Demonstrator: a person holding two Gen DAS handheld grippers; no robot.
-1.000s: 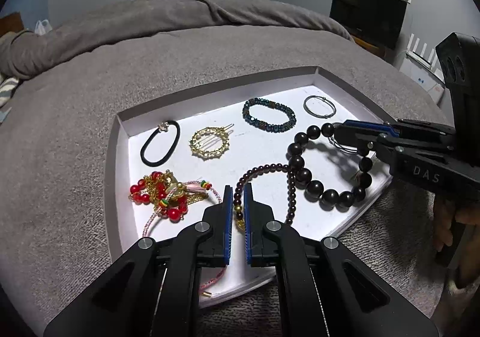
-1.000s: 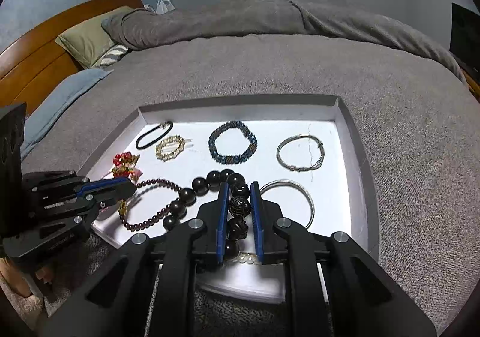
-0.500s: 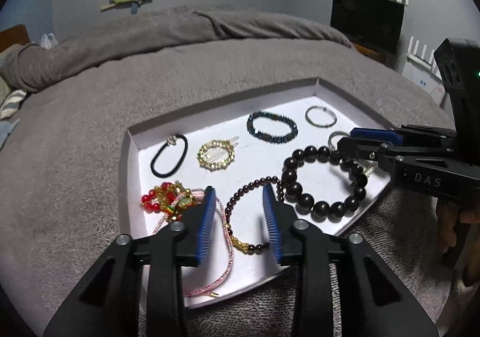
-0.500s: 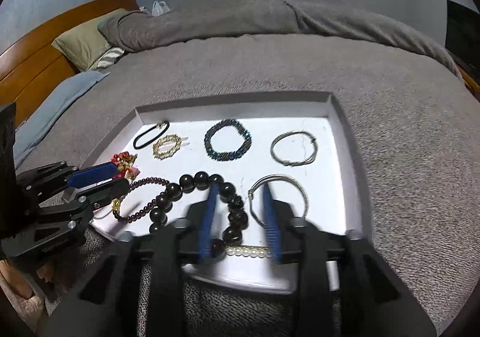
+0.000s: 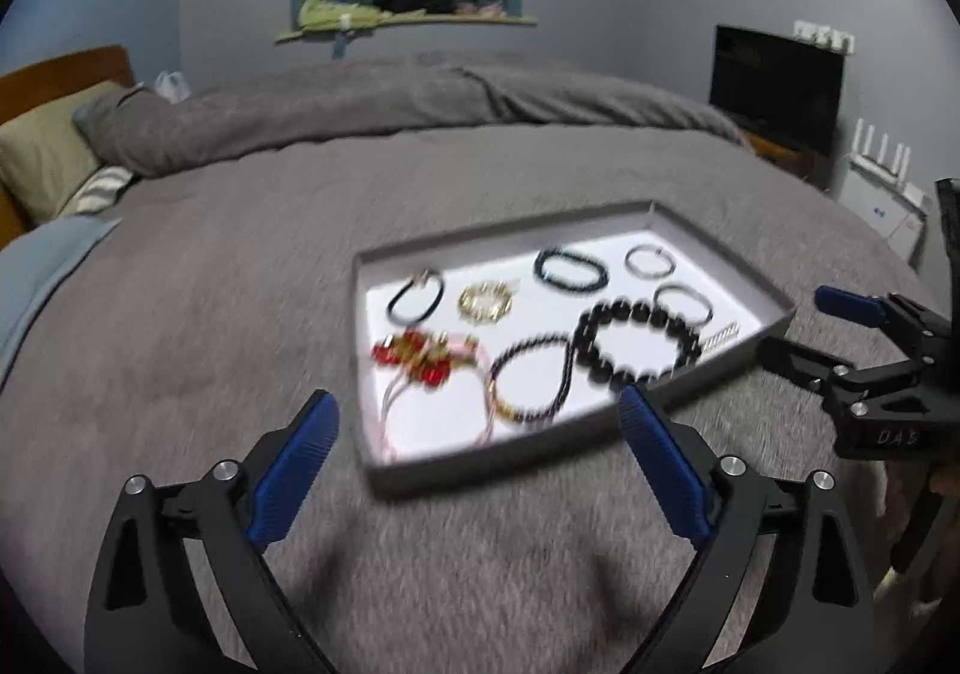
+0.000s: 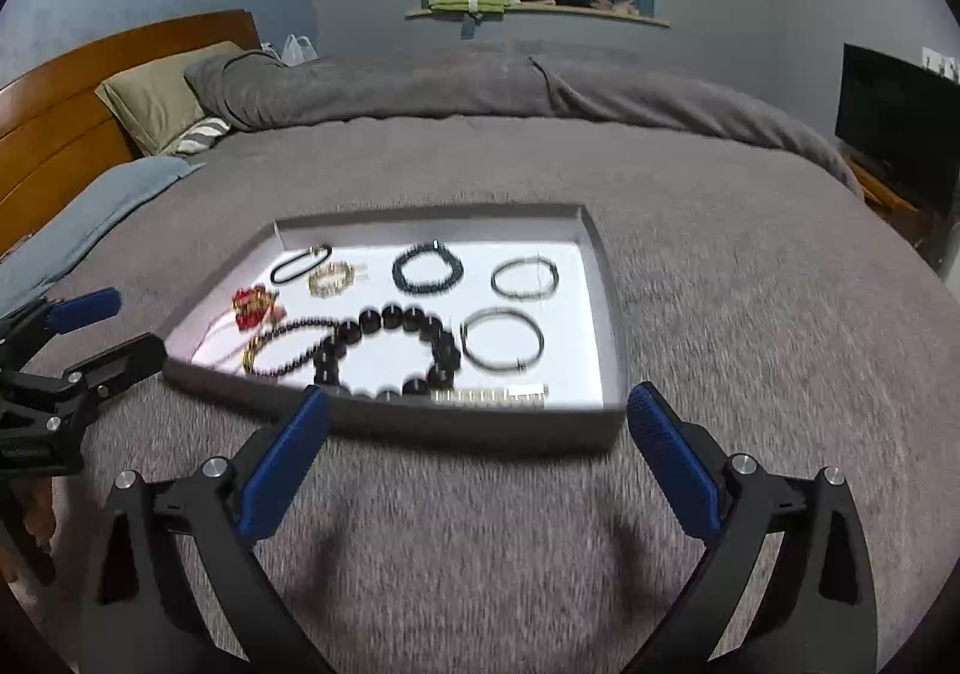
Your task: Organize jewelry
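Hovering over the grey blanket just short of the tray, the left gripper and right gripper both stand spread wide, holding nothing. Inside the tray lie the large black bead bracelet near its front wall, the dark red bead bracelet touching it, and a silver bangle just beside.

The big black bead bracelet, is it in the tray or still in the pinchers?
In the tray. The big black bead bracelet lies flat on the tray floor; both grippers are open and empty.
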